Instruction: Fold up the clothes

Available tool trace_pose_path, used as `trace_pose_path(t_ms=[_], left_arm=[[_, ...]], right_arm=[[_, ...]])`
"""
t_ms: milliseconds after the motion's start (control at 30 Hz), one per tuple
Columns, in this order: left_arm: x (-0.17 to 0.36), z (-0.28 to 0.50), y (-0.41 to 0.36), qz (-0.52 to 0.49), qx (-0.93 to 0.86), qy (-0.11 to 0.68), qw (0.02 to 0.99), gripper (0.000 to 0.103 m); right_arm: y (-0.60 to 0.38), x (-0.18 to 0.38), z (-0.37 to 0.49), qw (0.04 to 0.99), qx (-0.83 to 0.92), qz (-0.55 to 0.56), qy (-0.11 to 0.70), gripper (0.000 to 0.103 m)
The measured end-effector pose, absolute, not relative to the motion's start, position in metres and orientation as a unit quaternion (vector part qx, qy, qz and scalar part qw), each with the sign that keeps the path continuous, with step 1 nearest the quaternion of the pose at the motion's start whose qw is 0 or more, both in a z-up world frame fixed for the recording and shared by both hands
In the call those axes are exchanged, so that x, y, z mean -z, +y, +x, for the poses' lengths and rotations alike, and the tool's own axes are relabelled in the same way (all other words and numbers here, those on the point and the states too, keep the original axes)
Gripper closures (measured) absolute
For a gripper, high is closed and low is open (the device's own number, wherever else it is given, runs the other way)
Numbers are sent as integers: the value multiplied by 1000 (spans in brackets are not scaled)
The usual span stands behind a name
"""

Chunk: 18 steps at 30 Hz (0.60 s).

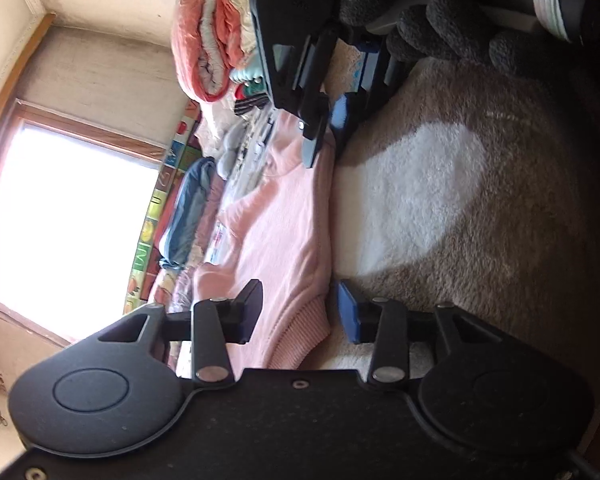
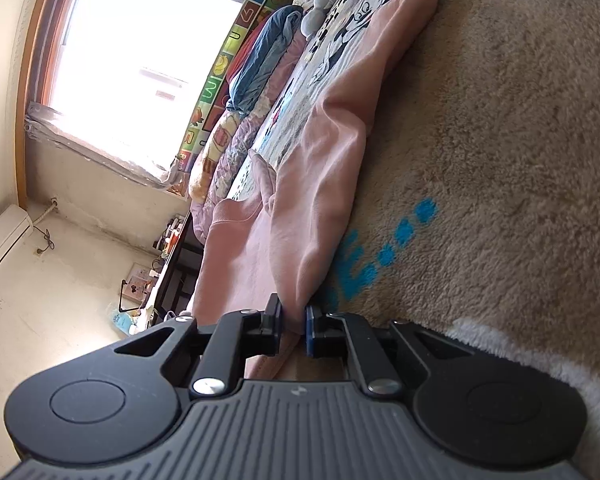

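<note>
right gripper (image 2: 293,326) pinches the pink sweater (image 2: 320,168) edge to fold it; left gripper (image 1: 298,312) jaws gape around its hem.

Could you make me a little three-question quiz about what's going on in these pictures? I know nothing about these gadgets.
1. True or false: the right gripper has its jaws closed on the pink sweatshirt.
2. The left gripper is: A) clamped on a blue towel, B) open, with the sweatshirt's ribbed hem between its jaws, C) holding a cup.
3. Fill in: the sweatshirt lies on a fluffy ____ blanket with blue markings.

Key: 1 true; 2 B; 3 beige.
</note>
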State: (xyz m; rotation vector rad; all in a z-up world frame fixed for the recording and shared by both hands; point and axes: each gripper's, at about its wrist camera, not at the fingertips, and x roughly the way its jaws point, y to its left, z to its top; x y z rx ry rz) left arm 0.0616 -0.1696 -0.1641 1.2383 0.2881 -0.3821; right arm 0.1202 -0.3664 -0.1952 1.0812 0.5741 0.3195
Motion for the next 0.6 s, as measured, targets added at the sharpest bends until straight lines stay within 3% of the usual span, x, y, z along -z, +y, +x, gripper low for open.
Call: trace_pose_path(t_ms=[100,600], left_arm=[[166,56,-168,543,186,162,803,97],[146,32,-147,432,226,198,850,97]], right_arm=[[-366,195,121,809,-151,500,270,93],[-359,191,119,833,-150,464,260,94]])
